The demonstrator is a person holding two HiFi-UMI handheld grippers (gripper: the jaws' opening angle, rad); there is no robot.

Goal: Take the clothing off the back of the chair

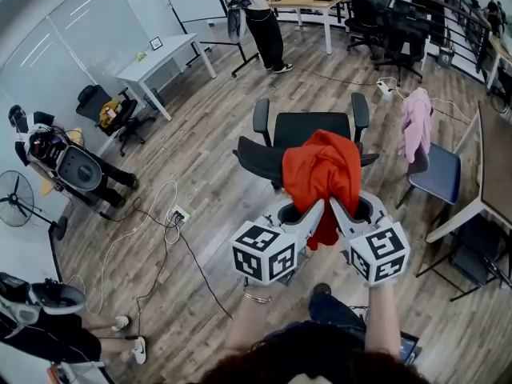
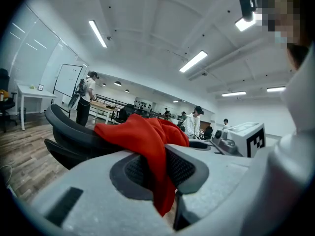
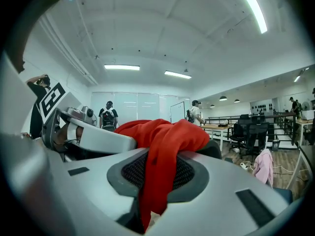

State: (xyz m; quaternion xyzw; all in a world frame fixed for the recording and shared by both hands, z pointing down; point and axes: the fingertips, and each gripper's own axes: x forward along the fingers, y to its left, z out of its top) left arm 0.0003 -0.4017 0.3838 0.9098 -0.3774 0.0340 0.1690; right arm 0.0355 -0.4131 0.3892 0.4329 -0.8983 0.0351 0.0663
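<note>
Garment: a red cloth garment (image 1: 322, 170), bunched and folded, with no stiff part in view.
Place: it lies over the top of the back of the black chair (image 1: 308, 130) at the middle of the head view. Most of it is heaped on the back's upper edge, and one tail hangs down the near side toward 6 o'clock.
Left tool (image 2: 158, 178): narrow, its pads pinching a fold of the garment's hanging part. The cloth runs up between the pads and away toward 12 o'clock.
Right tool (image 3: 156, 181): narrow too, clamped on another fold of the same tail. It sits just beside the left tool, at that tool's 3 o'clock.
Weight: probably light, judging by the thin folds.
Feel: soft and limp. It will sag and stretch out from the held points, not rise as one piece.
Slip: woven cloth on ribbed pads should hold well, though a thin fold could creep out under a hard tug.
Where to hold: the near tail, as now, suits peeling it off. Two holds set further apart would spread the load better.
Snag: the far side may catch on the chair back or an armrest.
Elsewhere: a pink cloth (image 1: 416, 122) hangs on a blue chair (image 1: 438, 174) at 3 o'clock, well apart.
</note>
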